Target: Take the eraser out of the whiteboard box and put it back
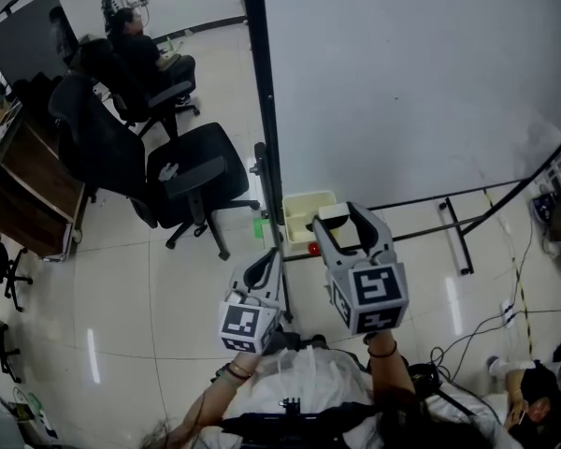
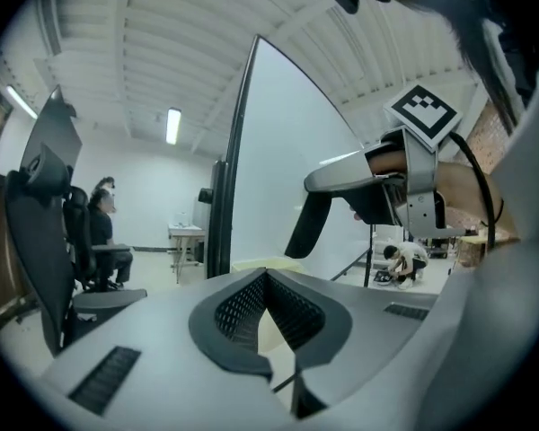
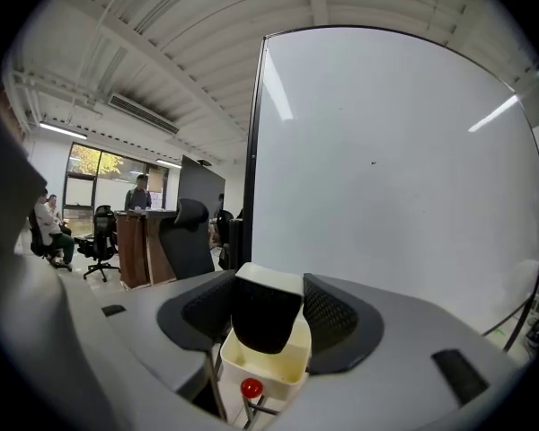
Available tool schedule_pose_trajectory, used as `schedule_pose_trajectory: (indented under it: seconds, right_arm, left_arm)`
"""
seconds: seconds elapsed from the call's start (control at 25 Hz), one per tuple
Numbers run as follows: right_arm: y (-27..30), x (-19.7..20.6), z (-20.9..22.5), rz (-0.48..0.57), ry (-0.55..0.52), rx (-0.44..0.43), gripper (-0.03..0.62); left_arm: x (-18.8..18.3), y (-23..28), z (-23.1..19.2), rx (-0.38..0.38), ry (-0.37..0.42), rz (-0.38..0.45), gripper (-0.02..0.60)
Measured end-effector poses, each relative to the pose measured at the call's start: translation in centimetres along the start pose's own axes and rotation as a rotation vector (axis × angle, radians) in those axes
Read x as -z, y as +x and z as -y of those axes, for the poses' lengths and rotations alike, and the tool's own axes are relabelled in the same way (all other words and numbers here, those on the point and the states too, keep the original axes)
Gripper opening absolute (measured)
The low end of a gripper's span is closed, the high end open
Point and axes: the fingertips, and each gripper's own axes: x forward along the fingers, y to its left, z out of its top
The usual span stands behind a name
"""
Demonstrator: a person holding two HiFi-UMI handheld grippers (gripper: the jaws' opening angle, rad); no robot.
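The right tongs (image 1: 339,217) are clamped on the eraser (image 3: 262,317), one pad on each side of it. Their own view shows its white top and dark body directly, with the open cream whiteboard box (image 3: 283,371) just below and a red knob (image 3: 250,388) in front of the box. From the head view only the eraser's white top shows between the jaws, over the right edge of the box, which sits at the lower left corner of the whiteboard (image 1: 402,82). No view settles whether the eraser's lower end dips inside the box or hangs above its rim.

The left tongs (image 1: 271,262) are closed with nothing between them. Their own view shows the ribbed pads meeting at the tips, with a sliver of the cream box beyond. In the head view they lie beside the whiteboard's dark frame post (image 1: 262,110), just left of the right tongs.

Only the left gripper view shows the right tongs from the side and a person crouched on the floor (image 2: 400,257) past the board. The head view alone takes in the black office chair (image 1: 182,171), the seated person (image 1: 136,50) and the wooden desk (image 1: 28,190), which is cut off at the left edge. The inside of the box is mostly covered by the tongs there.
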Motion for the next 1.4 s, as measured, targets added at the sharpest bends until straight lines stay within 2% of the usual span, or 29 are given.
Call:
schedule_pose_trajectory:
  seconds: [0.08,0.2,0.4,0.84,1.08,1.2,1.4]
  right_arm:
    - [0.0,0.4,0.1,-0.01,0.005,0.0,0.27]
    - [0.2,0.9,0.1,-0.023,0.009,0.001,0.27]
    - [0.4,1.5,-0.2,-0.039,0.011,-0.007,0.27]
    - [0.9,2.9,0.5,-0.072,0.036,0.016,0.27]
    - [4.1,7.0,-0.2,-0.185,-0.009,0.021,0.272]
    - [5.5,9.7,-0.9,-0.261,0.012,0.003,0.275]
    - [6.1,12.3,-0.6,-0.262,0.047,0.01,0.286]
  left_arm:
    - [-0.5,-0.3,-0.3,-0.023,0.015,0.032,-0.015]
    - [-0.7,-0.5,-1.1,-0.054,-0.026,0.071,-0.017]
    - [0.1,-0.5,-1.3,-0.062,-0.043,0.028,-0.015]
    - [0.5,0.0,-1.0,-0.041,-0.062,0.016,-0.015]
    - [0.6,0.0,-1.0,-0.04,-0.069,0.01,-0.015]
    - [0.7,-0.1,-1.2,-0.046,-0.07,0.012,-0.015]
    - [0.8,-0.3,-1.8,-0.061,-0.077,0.008,-0.015]
